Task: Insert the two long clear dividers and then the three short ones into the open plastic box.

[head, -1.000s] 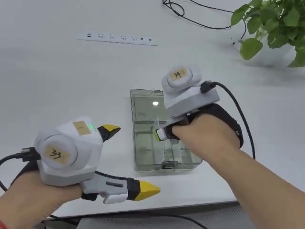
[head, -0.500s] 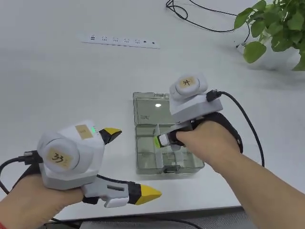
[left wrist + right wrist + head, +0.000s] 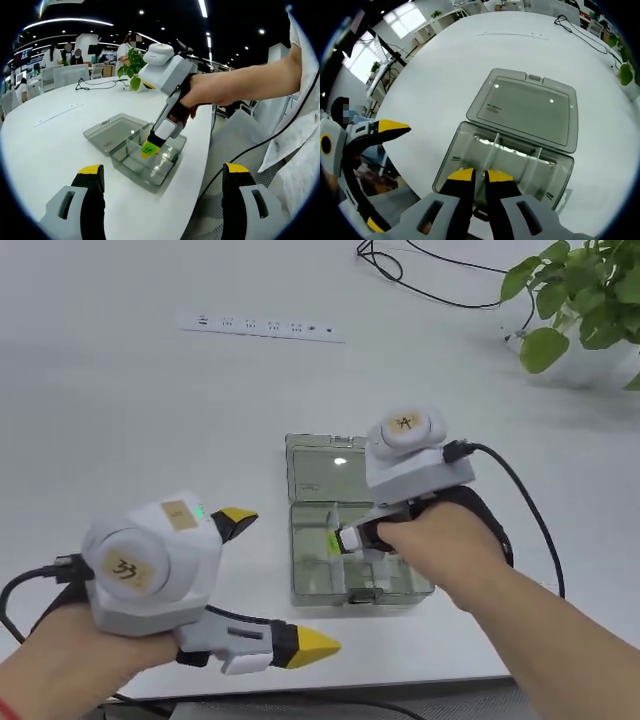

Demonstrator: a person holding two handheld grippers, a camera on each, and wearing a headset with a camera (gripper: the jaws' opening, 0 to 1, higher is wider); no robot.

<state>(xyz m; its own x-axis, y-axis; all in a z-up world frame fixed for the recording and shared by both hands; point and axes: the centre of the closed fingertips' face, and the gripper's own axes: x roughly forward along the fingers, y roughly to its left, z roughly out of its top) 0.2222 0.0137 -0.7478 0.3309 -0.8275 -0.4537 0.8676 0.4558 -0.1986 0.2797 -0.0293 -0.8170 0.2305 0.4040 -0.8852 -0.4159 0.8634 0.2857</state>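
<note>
**A:** What is the left claw (image 3: 275, 580) doing?

**B:** It hangs over the near edge of the white table (image 3: 120, 420). Its jaws are spread wide with nothing between them.

**A:** And the plastic box?

**B:** The plastic box (image 3: 312, 585) lies on the table ahead of that claw and a little to its right. Its lid (image 3: 320, 465) is folded back flat on the far side.

**A:** Where is the right claw?

**B:** The right claw (image 3: 340, 540) points down into the box, with its tips close to the front wall. The jaws are pressed almost together, leaving only a slit. In the right gripper view a clear divider (image 3: 491, 147) stands upright and runs straight away from that slit. I cannot tell whether the jaws actually nip it. A second divider (image 3: 534, 162) stands to the right of the tips.

**A:** Anything further off?

**B:** A power strip (image 3: 265, 327) lies well beyond the left claw. A black cable (image 3: 400, 268) lies far beyond the right claw. A leafy plant (image 3: 580, 290) stands beyond that claw, off to its right.
</note>
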